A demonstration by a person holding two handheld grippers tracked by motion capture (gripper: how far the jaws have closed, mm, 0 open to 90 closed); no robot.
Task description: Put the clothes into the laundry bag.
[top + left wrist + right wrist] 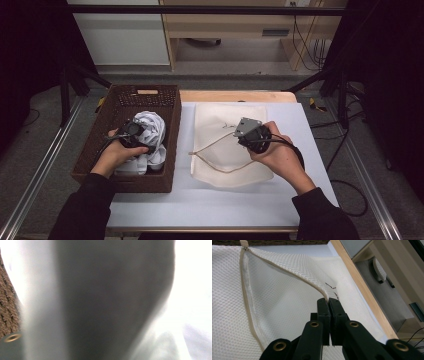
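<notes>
Right tongs [328, 300] pinch mesh bag [287, 290] edge; left tongs [134, 134] seemingly on cloth [152, 125].

The bag [287, 302] pinched between the right gripper's [328, 301] black jaws is cream-white mesh with a fine honeycomb pattern; its zip [247, 305], left of the jaws, is beige. Just beyond the jaw tips, small dark marks [331, 287] show on the mesh. The basket [107, 125] is dark brown weave. The cloth [152, 131] at the left gripper [131, 134] is white with grey folds. The table [210, 202] is pale bluish-white, its far edge light wood. Both sleeves are black.
</notes>
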